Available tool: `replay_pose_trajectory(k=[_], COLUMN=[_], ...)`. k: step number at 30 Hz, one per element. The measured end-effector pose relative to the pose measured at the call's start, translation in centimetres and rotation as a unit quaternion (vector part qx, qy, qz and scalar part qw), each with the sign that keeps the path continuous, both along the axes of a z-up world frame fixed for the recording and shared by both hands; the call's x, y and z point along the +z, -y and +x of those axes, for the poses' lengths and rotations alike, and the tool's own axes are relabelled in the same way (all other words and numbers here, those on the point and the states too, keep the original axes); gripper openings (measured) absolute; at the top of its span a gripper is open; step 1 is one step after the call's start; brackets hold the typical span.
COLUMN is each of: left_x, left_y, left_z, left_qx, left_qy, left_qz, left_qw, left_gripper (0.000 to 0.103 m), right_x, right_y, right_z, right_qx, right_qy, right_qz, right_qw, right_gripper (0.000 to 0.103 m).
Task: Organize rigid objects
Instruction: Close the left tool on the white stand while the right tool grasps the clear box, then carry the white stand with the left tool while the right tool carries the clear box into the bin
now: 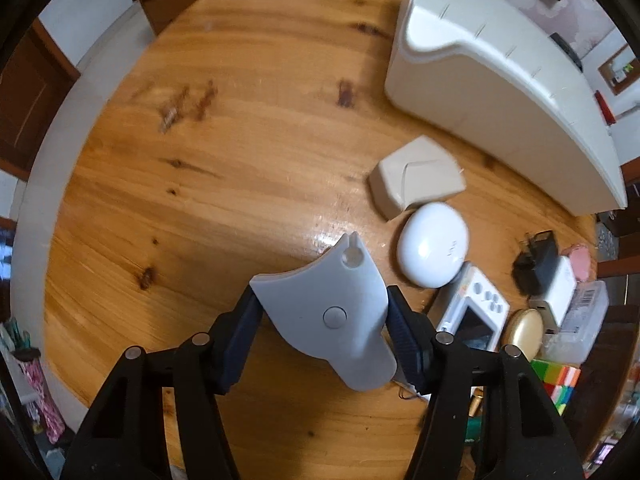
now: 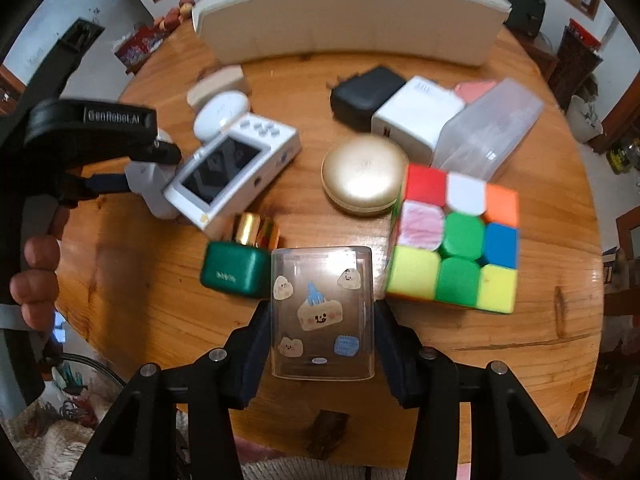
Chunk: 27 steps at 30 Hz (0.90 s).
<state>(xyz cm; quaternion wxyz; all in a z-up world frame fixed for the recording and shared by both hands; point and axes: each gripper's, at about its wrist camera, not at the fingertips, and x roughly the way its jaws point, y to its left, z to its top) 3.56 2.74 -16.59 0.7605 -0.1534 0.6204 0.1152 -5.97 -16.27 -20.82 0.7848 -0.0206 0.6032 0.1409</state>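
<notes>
My left gripper (image 1: 322, 322) is shut on a flat grey plastic piece (image 1: 326, 312) and holds it above the round wooden table (image 1: 200, 160). It shows from the side in the right wrist view (image 2: 148, 184). My right gripper (image 2: 322, 316) is shut on a clear plastic box with cartoon stickers (image 2: 322, 312), low over the table's near edge. A long white bin (image 1: 500, 80) stands at the table's far side; it also shows in the right wrist view (image 2: 344, 20).
On the table lie a beige case (image 1: 416, 176), a white egg-shaped case (image 1: 432, 250), a white handheld console (image 2: 236, 164), a gold compact (image 2: 362, 174), a colour cube (image 2: 456, 238), a green case (image 2: 234, 274), a black charger (image 2: 366, 94), a white charger (image 2: 416, 116) and a clear box (image 2: 488, 128).
</notes>
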Motion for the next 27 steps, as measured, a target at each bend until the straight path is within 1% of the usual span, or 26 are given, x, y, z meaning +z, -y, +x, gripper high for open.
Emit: replay_pose_trajectory(k=[3,8,9,10,14,18,21,24,27], left_x=[2.5,7.5,8.5,8.7,11.2,12.5,13.0,12.1,10.1], left_y=[0.0,0.8,1.0,0.7,0.8,1.6,2.1,2.4,2.5], left_z=[0.1,0.8,1.1,1.3,2.4,5.8,8.6,11.8,14.5], left_qx=[-0.012,-0.04,-0.045,-0.051,-0.076,-0.099,-0.104,-0.104,-0.097], left_qy=[0.026,0.072,0.082,0.092,0.116,0.126,0.133,0.125,0.106], left_qz=[0.003,0.008,0.008,0.009,0.011,0.013,0.029,0.029,0.023], left_qw=[0.9996,0.9966,0.9956,0.9944,0.9902,0.987,0.9852,0.9863,0.9893], left_gripper=[0.065,0.065,0.065,0.065,0.065,0.065,0.065,0.065,0.065], right_x=[1.5,4.6,5.7,6.5,10.3,13.4,14.5,14.4,12.8], right_y=[0.6,1.1,1.4,1.6,2.2,2.3,2.8,3.5,4.0], right_z=[-0.9,-0.3,0.1,0.8,4.1,9.1,13.7,17.5,21.1], right_qx=[0.0,0.008,0.007,0.005,0.001,-0.013,-0.034,-0.058,-0.087], right_qy=[0.017,0.058,0.067,0.076,0.115,0.145,0.14,0.127,0.109], right_qz=[0.008,0.0,0.002,0.008,0.024,0.033,0.052,0.066,0.062], right_qw=[1.0,0.998,0.998,0.997,0.993,0.989,0.988,0.988,0.988], right_gripper=[0.05,0.05,0.05,0.05,0.05,0.05,0.05,0.05,0.05])
